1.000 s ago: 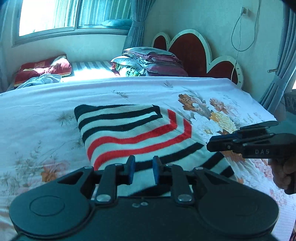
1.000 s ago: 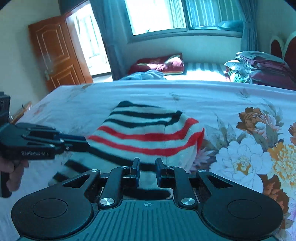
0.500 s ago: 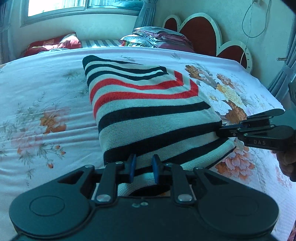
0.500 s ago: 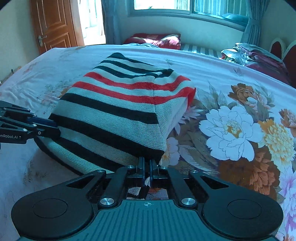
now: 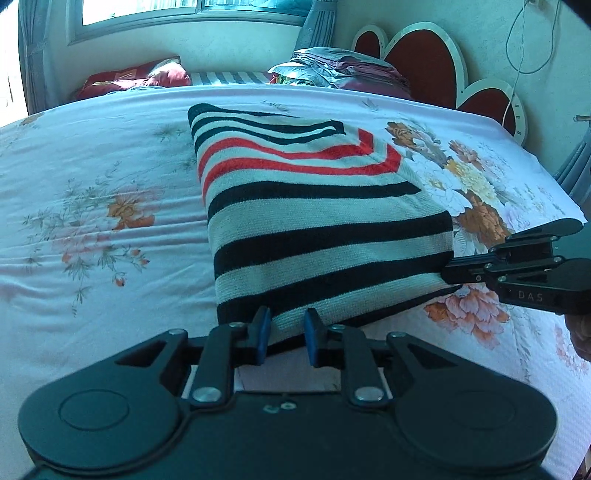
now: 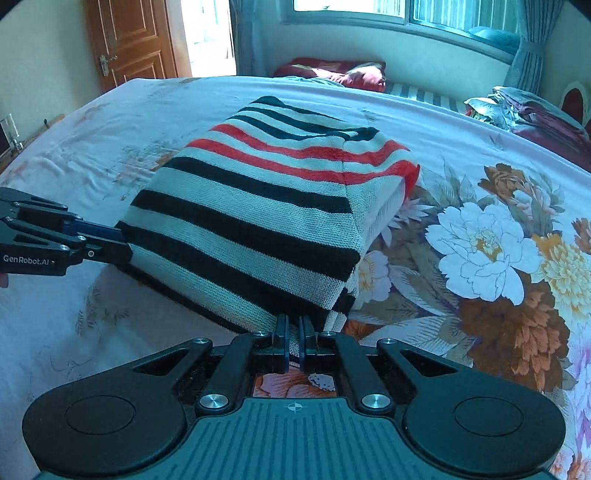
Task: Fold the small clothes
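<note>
My right hand-held gripper (image 6: 294, 341) sits nearest, jaws pinched tight on the near corner of the striped sweater (image 6: 258, 221). My left hand-held gripper (image 5: 284, 334) has its blue pads (image 5: 263, 332) a bit apart at the sweater's other near corner; the knit edge runs between them, probably held, though I can't quite see pad contact. The sweater is folded, black, white and red stripes, near hem raised off the bed (image 5: 92, 221) between both grippers, far end resting on the floral sheet. Beyond: stacked bedding (image 5: 340, 70) by the red headboard (image 5: 424, 66), a red pillow (image 6: 332, 74), window (image 6: 406, 11), wooden door (image 6: 129, 40).
</note>
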The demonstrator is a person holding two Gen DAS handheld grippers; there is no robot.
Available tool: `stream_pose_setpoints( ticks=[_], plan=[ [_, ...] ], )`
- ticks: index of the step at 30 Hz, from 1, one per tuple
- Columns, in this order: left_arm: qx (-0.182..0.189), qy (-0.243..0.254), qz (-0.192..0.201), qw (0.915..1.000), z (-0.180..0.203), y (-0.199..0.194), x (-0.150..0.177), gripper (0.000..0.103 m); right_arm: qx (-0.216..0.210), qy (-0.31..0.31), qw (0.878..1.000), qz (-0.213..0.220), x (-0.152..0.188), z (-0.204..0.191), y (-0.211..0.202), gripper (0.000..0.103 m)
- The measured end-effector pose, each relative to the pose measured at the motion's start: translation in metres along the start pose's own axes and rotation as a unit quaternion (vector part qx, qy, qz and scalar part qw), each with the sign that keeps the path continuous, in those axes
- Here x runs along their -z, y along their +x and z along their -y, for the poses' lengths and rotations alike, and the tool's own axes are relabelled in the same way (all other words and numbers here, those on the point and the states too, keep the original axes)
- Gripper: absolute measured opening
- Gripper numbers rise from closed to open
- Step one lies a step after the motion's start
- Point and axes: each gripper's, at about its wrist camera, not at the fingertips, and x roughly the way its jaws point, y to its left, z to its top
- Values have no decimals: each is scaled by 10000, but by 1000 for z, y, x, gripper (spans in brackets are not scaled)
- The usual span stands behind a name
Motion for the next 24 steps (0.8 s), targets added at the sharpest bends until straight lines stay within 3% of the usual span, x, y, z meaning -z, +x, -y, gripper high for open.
stream_pose_setpoints(
  ticks=[13, 16, 17, 18, 20, 21, 24],
  plan=[
    [-322, 16, -45, 9995, 13, -10, 0, 23, -283, 14, 9996, -51, -3, 10, -5, 2],
    [-477, -14, 130, 9988, 20, -18, -4, 35, -247, 1, 9993, 274, -6, 9, -20, 3],
    [-593, -15, 217, 9980, 22, -20, -7, 51, -202, 35, 9990, 397, -7, 10, -23, 3],
    [-725, -16, 338, 9968, 25, -23, -10, 74, -154, 98, 9985, 509, -8, 12, -25, 4],
    [-899, -30, 594, 9942, 26, -27, -16, 83, -69, 247, 9967, 767, -10, 17, -29, 41],
    [-889, -56, 640, 9940, 24, -28, -21, 83, -75, 370, 9950, 924, -12, 21, -31, 70],
    [-821, -263, 716, 9937, 10, -24, -37, 82, -387, 895, 9901, 1013, -21, 40, -29, 70]
  ],
)
